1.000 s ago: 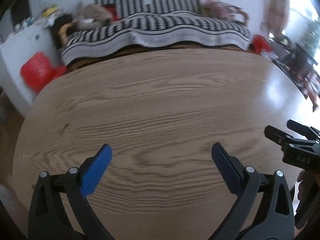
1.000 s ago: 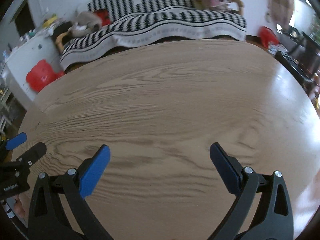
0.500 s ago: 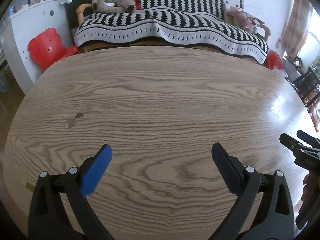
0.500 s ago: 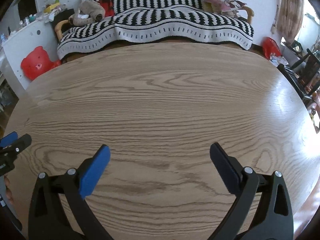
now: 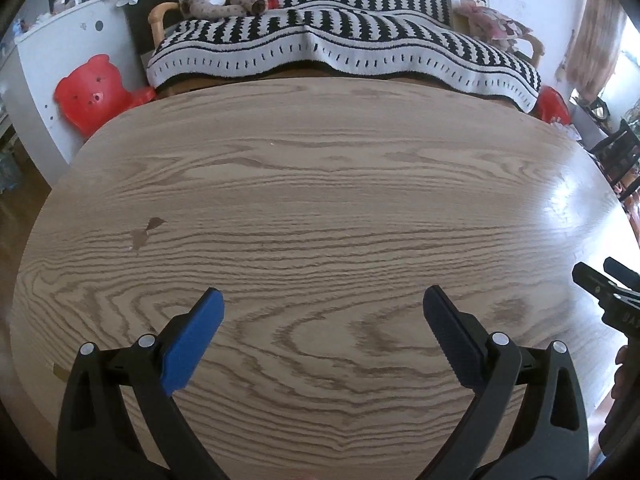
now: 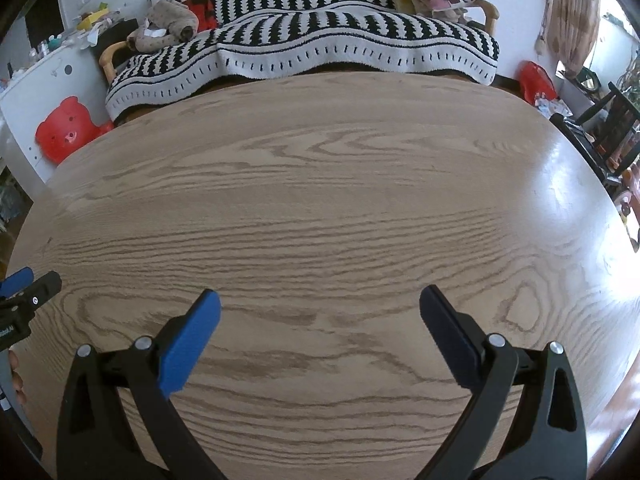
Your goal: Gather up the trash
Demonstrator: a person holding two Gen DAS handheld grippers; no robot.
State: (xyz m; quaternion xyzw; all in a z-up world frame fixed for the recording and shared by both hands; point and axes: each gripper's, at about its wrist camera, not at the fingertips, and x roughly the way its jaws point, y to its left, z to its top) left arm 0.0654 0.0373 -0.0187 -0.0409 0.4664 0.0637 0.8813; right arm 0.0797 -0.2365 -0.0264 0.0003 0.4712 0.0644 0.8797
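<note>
1. Since the earlier frames both views have steadied and sharpened, and the sofa (image 5: 344, 48) beyond the table sits squarer across the top of each
2. Ahead of and beneath both tongs spreads the wooden table (image 5: 320, 208), its grain running crosswise and a bright glare on its right side
3. Beyond the table's far edge the sofa carries a black-and-white striped blanket (image 6: 320, 52), with a brown plush toy (image 5: 224, 0) lying at its left end
4. Left of the sofa, against a white cabinet (image 5: 60, 64), leans a red bear-shaped stool (image 5: 90, 94)
5. Left tongs (image 5: 322, 312) hang just above the near part of the table, blue pads (image 5: 192, 344) spread wide with nothing between them
6. Right tongs (image 6: 320, 310) hang likewise, gaping and holding nothing; each pair shows at the edge of the other's view
7. Forward and left of the left tongs a small brown scrap (image 5: 146, 232) lies flat on the wood, the only litter visible
</note>
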